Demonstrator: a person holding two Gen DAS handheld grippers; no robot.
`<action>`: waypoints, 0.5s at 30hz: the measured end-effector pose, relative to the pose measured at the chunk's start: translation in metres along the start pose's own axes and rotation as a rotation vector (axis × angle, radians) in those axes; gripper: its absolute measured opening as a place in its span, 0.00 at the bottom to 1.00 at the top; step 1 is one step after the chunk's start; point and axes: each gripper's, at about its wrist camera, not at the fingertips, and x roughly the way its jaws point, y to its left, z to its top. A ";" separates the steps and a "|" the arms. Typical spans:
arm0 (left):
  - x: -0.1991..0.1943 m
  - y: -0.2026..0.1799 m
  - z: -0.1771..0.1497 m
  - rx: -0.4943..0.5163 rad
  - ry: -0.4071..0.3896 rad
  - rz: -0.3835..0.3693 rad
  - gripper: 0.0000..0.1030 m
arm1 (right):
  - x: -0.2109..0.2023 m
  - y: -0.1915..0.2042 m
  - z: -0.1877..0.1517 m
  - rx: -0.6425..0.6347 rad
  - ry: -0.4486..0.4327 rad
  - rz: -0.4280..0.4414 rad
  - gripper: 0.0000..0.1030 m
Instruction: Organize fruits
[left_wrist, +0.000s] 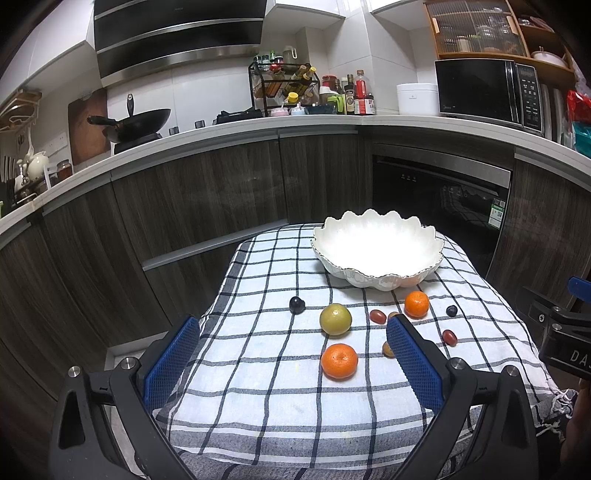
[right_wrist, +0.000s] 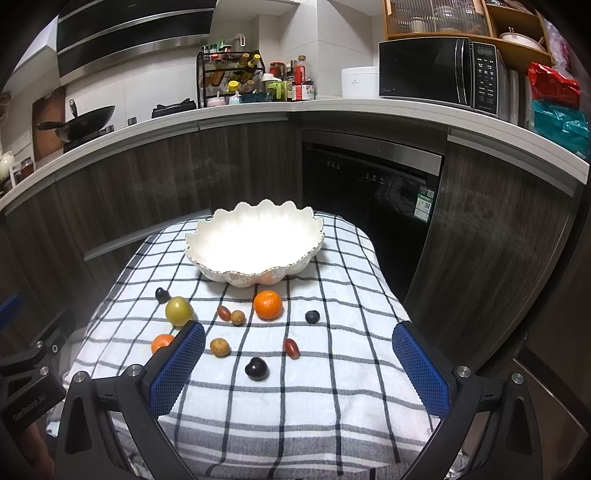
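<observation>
A white scalloped bowl (left_wrist: 376, 251) (right_wrist: 255, 240) stands empty at the far end of a checked cloth (left_wrist: 266, 387) (right_wrist: 332, 387). In front of it lie loose fruits: two oranges (left_wrist: 339, 361) (left_wrist: 416, 304) (right_wrist: 267, 304), a yellow-green fruit (left_wrist: 335, 319) (right_wrist: 178, 311), dark plums (left_wrist: 297, 305) (right_wrist: 256, 368), red dates (left_wrist: 378, 316) (right_wrist: 291, 348), a blueberry (right_wrist: 312, 316) and small brown fruits (right_wrist: 219, 347). My left gripper (left_wrist: 291, 363) is open and empty over the near cloth, around the near orange. My right gripper (right_wrist: 299, 369) is open and empty above the near plum.
Dark wood cabinets (left_wrist: 184, 206) and a dishwasher (right_wrist: 373, 177) stand behind the table. The counter above holds a wok (left_wrist: 136, 123), a spice rack (right_wrist: 232, 77) and a microwave (right_wrist: 439, 72). The cloth hangs over the table's edges.
</observation>
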 end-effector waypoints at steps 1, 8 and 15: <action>0.000 0.000 0.000 0.000 0.000 0.000 1.00 | 0.000 0.000 0.000 0.000 0.000 0.000 1.00; 0.000 0.001 0.000 -0.001 0.001 -0.001 1.00 | 0.000 0.000 0.000 0.002 0.002 -0.001 1.00; 0.000 0.001 -0.001 -0.002 0.001 -0.001 1.00 | 0.003 -0.001 -0.002 0.004 0.007 -0.002 1.00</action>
